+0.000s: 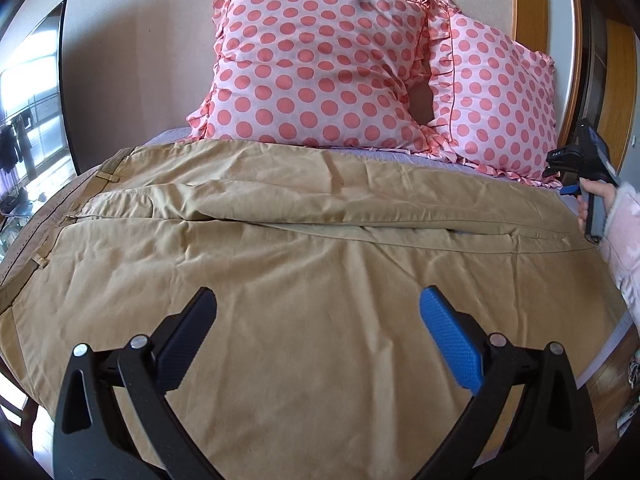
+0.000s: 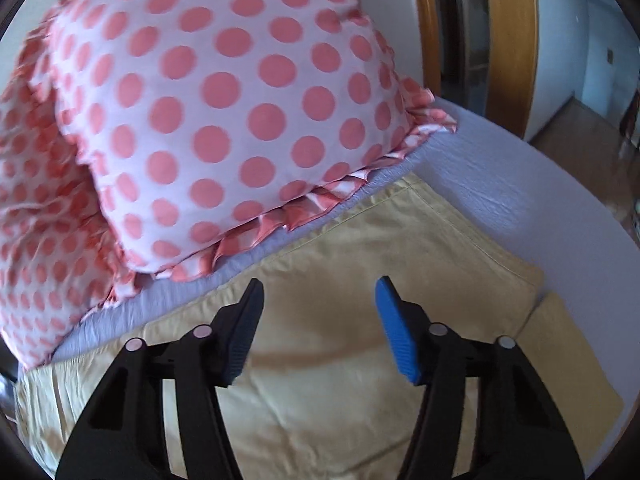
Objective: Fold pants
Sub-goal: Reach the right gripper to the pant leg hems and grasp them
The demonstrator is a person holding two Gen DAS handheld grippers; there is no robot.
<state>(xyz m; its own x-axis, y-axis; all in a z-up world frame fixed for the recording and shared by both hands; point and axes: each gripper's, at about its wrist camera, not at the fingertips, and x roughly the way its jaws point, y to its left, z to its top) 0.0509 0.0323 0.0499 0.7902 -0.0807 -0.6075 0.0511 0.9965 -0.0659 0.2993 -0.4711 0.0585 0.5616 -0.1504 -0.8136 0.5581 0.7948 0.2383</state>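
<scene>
No brand, label or readable writing shows on anything in either view, and no container appears. One pair of khaki pants (image 1: 304,240) lies spread flat across the bed, directly ahead of and beneath the left gripper (image 1: 318,308), whose jaws stand wide apart with nothing between them, one finger padded in blue and the other dark. The waistband with its belt loops (image 1: 110,176) sits off to that gripper's left, and the two legs run away to its right, one lying alongside the other with a long seam between them. Beyond the pants, farther ahead of the left gripper, two pink pillows with coral polka dots and ruffled edges lean against the wall, the larger pillow (image 1: 316,64) to the left and the second pillow (image 1: 496,96) just beside it on the right, their ruffles touching. The right gripper (image 2: 318,294) hangs over the leg ends of the pants, also spread wide and gripping nothing; the hem (image 2: 476,236) lies ahead and to its right, with the lavender bedsheet (image 2: 500,200) beyond that edge. In the left wrist view, that gripper appears far right, held in the person's hand (image 1: 596,196), which wears a fuzzy pink sleeve.
</scene>
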